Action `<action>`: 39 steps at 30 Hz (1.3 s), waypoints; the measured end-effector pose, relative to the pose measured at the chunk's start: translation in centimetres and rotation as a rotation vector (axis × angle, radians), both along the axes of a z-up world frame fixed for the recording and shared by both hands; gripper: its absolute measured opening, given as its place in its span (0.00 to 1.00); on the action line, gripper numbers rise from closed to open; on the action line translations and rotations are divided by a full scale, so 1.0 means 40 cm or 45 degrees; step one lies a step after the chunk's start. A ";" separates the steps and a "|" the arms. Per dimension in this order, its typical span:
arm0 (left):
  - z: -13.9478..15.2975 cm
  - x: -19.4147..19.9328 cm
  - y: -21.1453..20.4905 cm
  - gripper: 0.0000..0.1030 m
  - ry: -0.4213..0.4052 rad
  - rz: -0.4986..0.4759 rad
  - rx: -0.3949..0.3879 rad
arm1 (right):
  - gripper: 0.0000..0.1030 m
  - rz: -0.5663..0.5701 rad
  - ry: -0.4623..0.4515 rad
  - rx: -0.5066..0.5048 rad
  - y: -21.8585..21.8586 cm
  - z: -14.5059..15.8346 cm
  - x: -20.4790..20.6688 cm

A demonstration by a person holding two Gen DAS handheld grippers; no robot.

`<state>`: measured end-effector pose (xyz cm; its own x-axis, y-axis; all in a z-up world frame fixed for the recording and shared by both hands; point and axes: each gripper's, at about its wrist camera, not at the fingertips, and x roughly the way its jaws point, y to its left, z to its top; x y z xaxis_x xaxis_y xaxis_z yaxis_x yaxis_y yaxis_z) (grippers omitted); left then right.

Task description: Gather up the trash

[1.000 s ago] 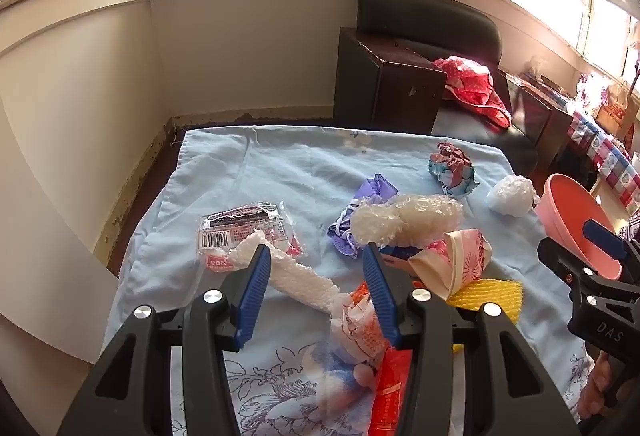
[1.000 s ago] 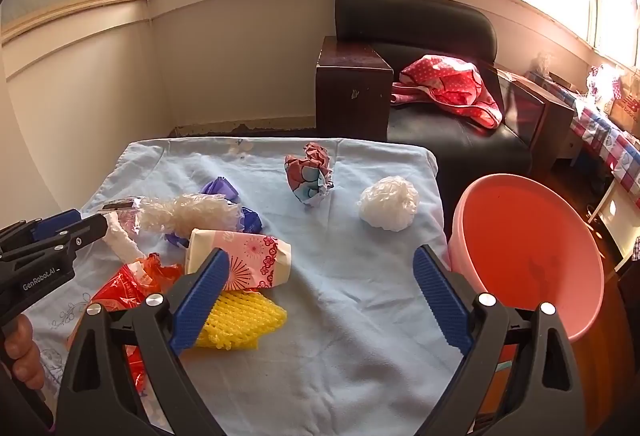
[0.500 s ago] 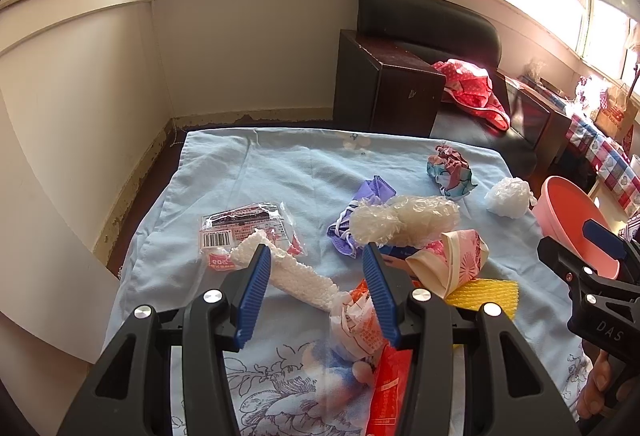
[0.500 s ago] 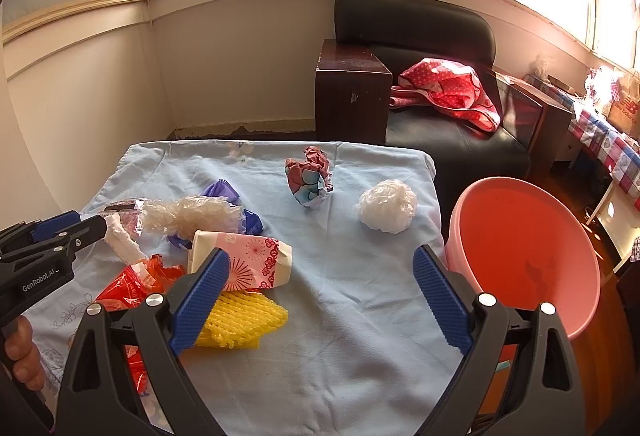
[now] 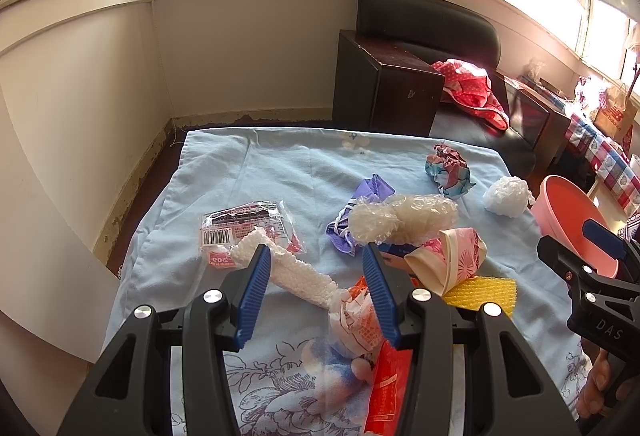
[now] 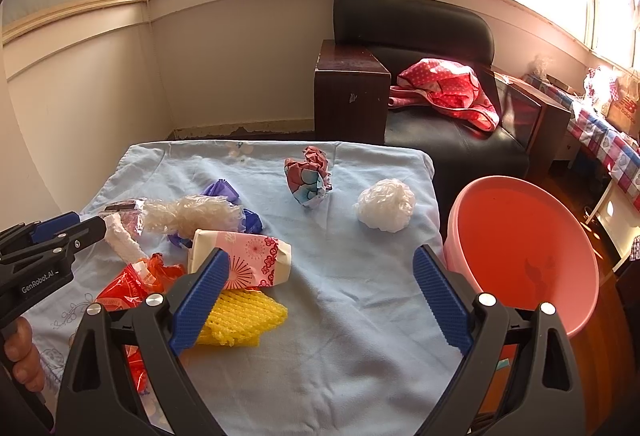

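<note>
Trash lies scattered on a light blue cloth (image 5: 280, 172). My left gripper (image 5: 316, 260) is open above a white foam sleeve (image 5: 296, 276), with nothing between its fingers. Beside it lie a barcode wrapper (image 5: 244, 226), a clear bubble-wrap wad (image 5: 400, 216), a purple mask (image 5: 372, 192), a pink paper cup (image 6: 244, 258), yellow foam net (image 6: 240, 316) and red wrappers (image 6: 132, 284). My right gripper (image 6: 320, 268) is open wide over bare cloth. Ahead of it sit a crumpled colourful paper (image 6: 308, 176) and a white plastic ball (image 6: 386, 204). A pink basin (image 6: 524, 252) stands at the right.
A dark wooden cabinet (image 6: 352, 88) and a black armchair (image 6: 420, 32) with a red dotted cloth (image 6: 444, 88) stand behind the table. Walls close off the left side. A checked cloth (image 6: 608, 144) covers furniture at far right.
Both views have drifted slightly; the trash and basin sit a little farther off. Both grippers remain open and nothing has been taken hold of.
</note>
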<state>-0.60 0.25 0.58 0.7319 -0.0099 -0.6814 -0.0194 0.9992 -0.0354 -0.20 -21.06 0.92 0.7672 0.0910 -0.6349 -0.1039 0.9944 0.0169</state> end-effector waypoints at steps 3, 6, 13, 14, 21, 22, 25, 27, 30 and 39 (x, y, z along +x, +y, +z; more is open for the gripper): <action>0.000 0.000 0.000 0.46 0.000 0.000 -0.001 | 0.91 -0.001 0.000 0.001 -0.001 0.004 -0.002; 0.000 -0.001 0.000 0.46 -0.001 0.000 0.000 | 0.91 -0.002 -0.001 0.001 -0.001 0.003 -0.002; 0.000 -0.002 0.000 0.46 -0.001 0.000 -0.001 | 0.91 -0.003 0.000 0.001 -0.004 0.005 -0.005; 0.001 -0.002 0.001 0.46 -0.001 0.000 -0.001 | 0.91 -0.003 0.000 0.002 -0.004 0.005 -0.005; 0.000 -0.001 0.000 0.46 -0.001 0.001 -0.001 | 0.91 -0.004 0.000 0.002 -0.004 0.006 -0.005; 0.001 -0.002 0.000 0.46 -0.001 0.001 -0.001 | 0.91 -0.004 0.000 0.002 -0.004 0.006 -0.005; 0.001 -0.002 0.000 0.46 -0.001 0.001 -0.001 | 0.91 -0.005 -0.001 0.002 -0.006 0.008 -0.006; 0.008 -0.010 -0.007 0.46 -0.004 0.000 -0.002 | 0.91 -0.008 -0.002 0.004 -0.009 0.011 -0.008; 0.010 -0.014 -0.010 0.46 -0.004 -0.002 -0.006 | 0.91 -0.015 -0.004 0.004 -0.012 0.013 -0.009; 0.011 -0.025 -0.012 0.46 0.002 -0.006 -0.022 | 0.91 -0.027 0.000 0.011 -0.014 0.009 -0.011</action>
<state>-1.59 -0.24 1.04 0.7307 -0.0248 -0.6823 -0.0149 0.9985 -0.0523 -0.64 -21.63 1.29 0.7693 0.0805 -0.6338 -0.0831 0.9962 0.0257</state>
